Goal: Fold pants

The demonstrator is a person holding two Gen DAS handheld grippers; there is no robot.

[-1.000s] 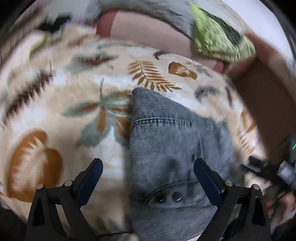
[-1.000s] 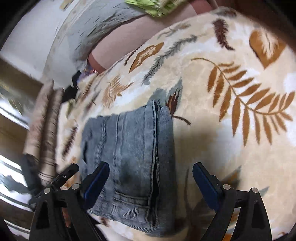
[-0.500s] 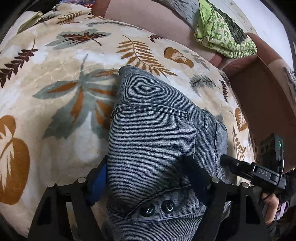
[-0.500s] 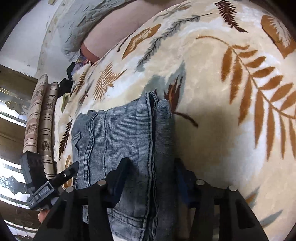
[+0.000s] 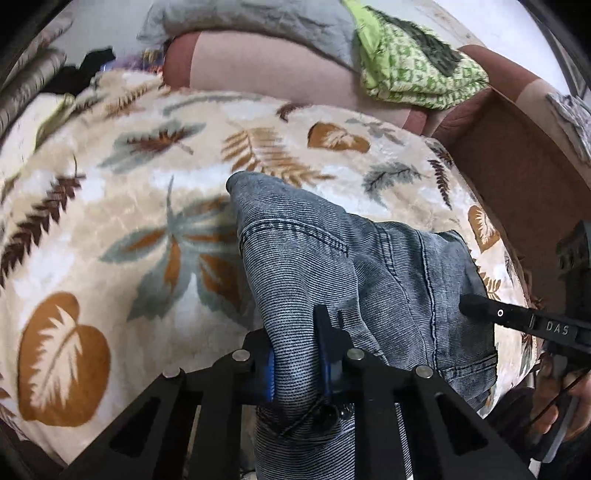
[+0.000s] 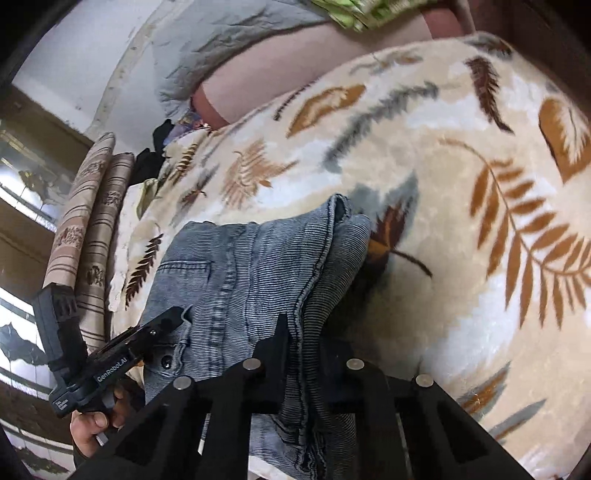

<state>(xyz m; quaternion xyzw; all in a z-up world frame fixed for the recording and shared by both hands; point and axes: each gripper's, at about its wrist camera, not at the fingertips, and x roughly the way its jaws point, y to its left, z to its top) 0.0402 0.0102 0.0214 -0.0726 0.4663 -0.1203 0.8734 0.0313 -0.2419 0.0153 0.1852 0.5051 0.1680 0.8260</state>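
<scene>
Grey-blue denim pants (image 5: 332, 258) lie folded into a thick bundle on a cream blanket with a leaf print (image 5: 110, 206). My left gripper (image 5: 295, 354) is shut on the bundle's near edge by the waistband buttons. My right gripper (image 6: 303, 354) is shut on the stacked edge at the bundle's other side, seen in the right wrist view (image 6: 258, 266). The right gripper also shows in the left wrist view (image 5: 517, 321), and the left one in the right wrist view (image 6: 122, 354). The cloth between the grippers is bunched and lifted a little.
The blanket (image 6: 461, 184) covers a bed or sofa. A pink cushion (image 5: 266, 66), a grey pillow (image 5: 258, 18) and a green patterned cloth (image 5: 413, 66) lie at the back. A brown armrest (image 5: 517, 162) is at the right. Striped cushions (image 6: 85, 229) stand at the left.
Both grippers went from wide open over the pants to shut on the bundle's opposite edges. The denim has bunched between the jaws and the cameras have pulled back and up.
</scene>
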